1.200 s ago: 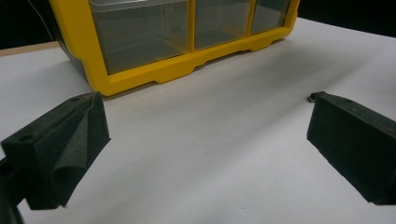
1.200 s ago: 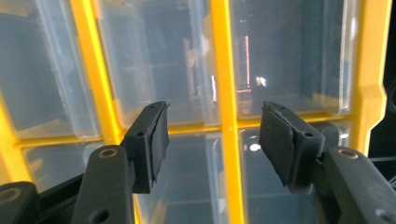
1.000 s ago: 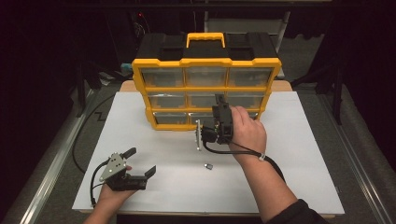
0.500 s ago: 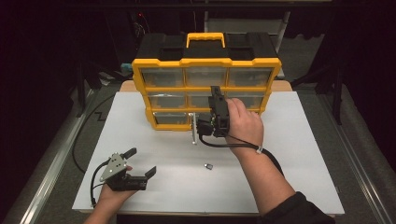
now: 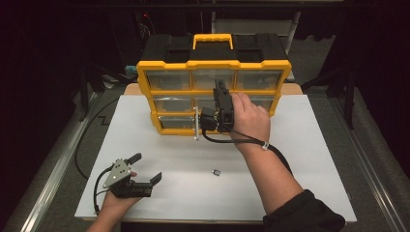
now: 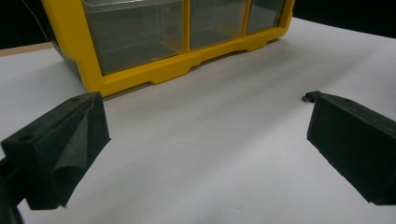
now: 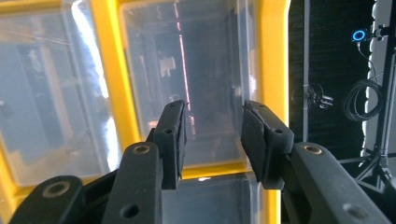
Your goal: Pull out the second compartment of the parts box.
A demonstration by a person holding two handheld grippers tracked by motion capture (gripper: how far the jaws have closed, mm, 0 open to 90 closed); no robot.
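A yellow organizer [image 5: 145,87] with clear drawers stands at the back of the white table. My right gripper [image 5: 220,88] is held up against its front at the middle column, jaws pointing at a clear drawer [image 7: 210,56]. Its jaws have just been closing, but they still stand apart with no thing pressed between the pads, so it is open. My left gripper [image 5: 147,166] rests on the table at the front left, wide open and empty. In the left gripper view the left gripper [image 6: 205,98] faces the organizer's bottom row [image 6: 140,32].
A small metal piece [image 5: 216,172] lies on the white tabletop [image 5: 309,159] in front of the organizer, and it also sits just past my left gripper's right jaw tip [image 6: 306,98]. A thin pale upright strip [image 5: 196,126] stands at the organizer's lower front.
The right hand has lifted its gripper up the organizer's front, from the lower drawers toward the upper rows. The left gripper has stayed where it was.
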